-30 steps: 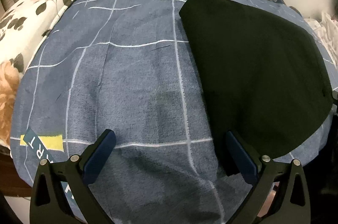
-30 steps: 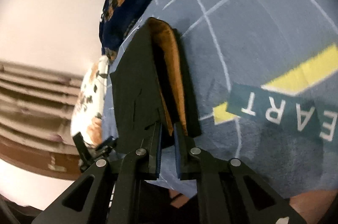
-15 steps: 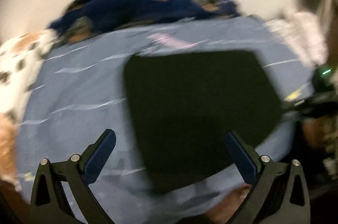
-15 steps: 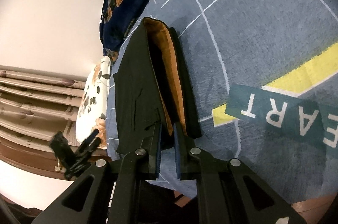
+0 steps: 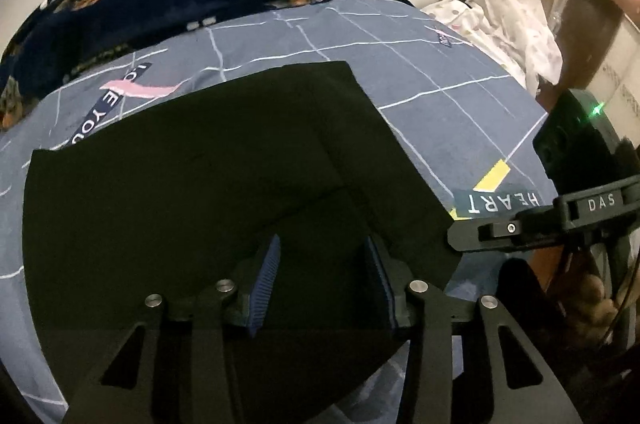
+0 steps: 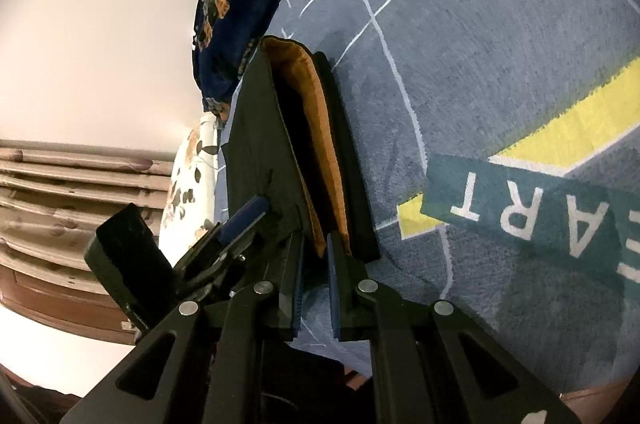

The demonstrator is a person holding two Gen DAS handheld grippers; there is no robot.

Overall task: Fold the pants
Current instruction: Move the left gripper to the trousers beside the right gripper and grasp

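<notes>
Now black pants (image 5: 208, 184) folded flat; right tool (image 6: 316, 276) pinching edge, left tool (image 5: 320, 280) closing, ungripped.

The black pants (image 5: 224, 192) are seen folded into a flat, roughly four-sided bundle that fills the centre and lower left of the left wrist view, lying on a blue-grey checked bedcover (image 5: 420, 64). An overlapping layer is marked by a crease running diagonally across the centre. In the right wrist view the pants (image 6: 256, 144) are shown edge-on at centre frame, with an orange inner lining exposed between the black layers.
</notes>
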